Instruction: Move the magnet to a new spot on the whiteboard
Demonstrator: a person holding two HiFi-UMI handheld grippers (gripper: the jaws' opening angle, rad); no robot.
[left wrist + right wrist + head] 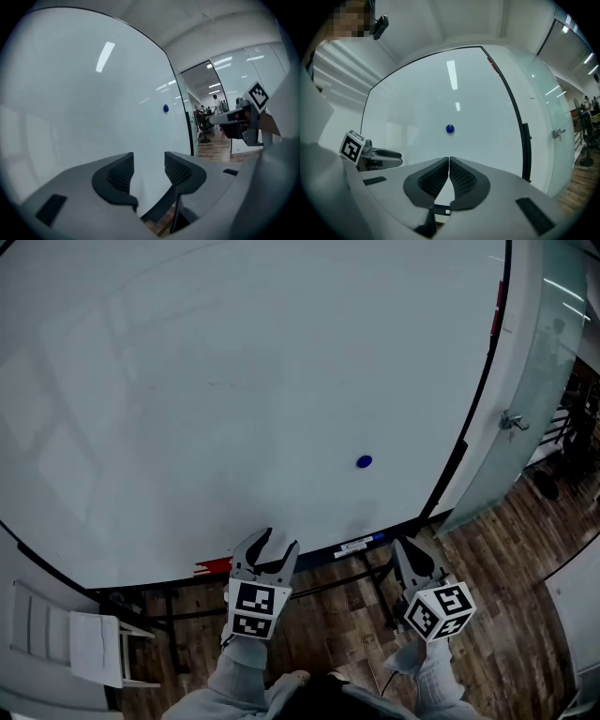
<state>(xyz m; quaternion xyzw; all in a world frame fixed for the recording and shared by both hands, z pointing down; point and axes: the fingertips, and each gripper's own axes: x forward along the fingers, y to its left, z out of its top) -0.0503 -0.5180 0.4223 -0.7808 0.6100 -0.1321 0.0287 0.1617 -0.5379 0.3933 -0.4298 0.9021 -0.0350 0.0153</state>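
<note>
The blue magnet [364, 461] is sitting on the whiteboard [234, 381] right of centre in the head view, in the board's lower right part and well clear of its black edge. Both hand-held grippers are hanging below the board's bottom edge in the lower part of that frame, neither one touching the magnet. The left gripper [278, 542] is pointing up at the lower centre, so the magnet is lying above it and off to the right, well apart. Seen from the left gripper view, its jaws are standing apart with only bare board showing between them, and the magnet [165, 108] is showing as a small dot above the right jaw. The right gripper [410, 547] is waiting at the lower right, with the magnet above it and slightly to the left, nearer than to the left one. Its own view is showing the jaws pressed together and gripping nothing, with the magnet [449, 128] almost straight above their tips at mid-frame. A marker [356, 546] is lying on the ledge between the two grippers.
</note>
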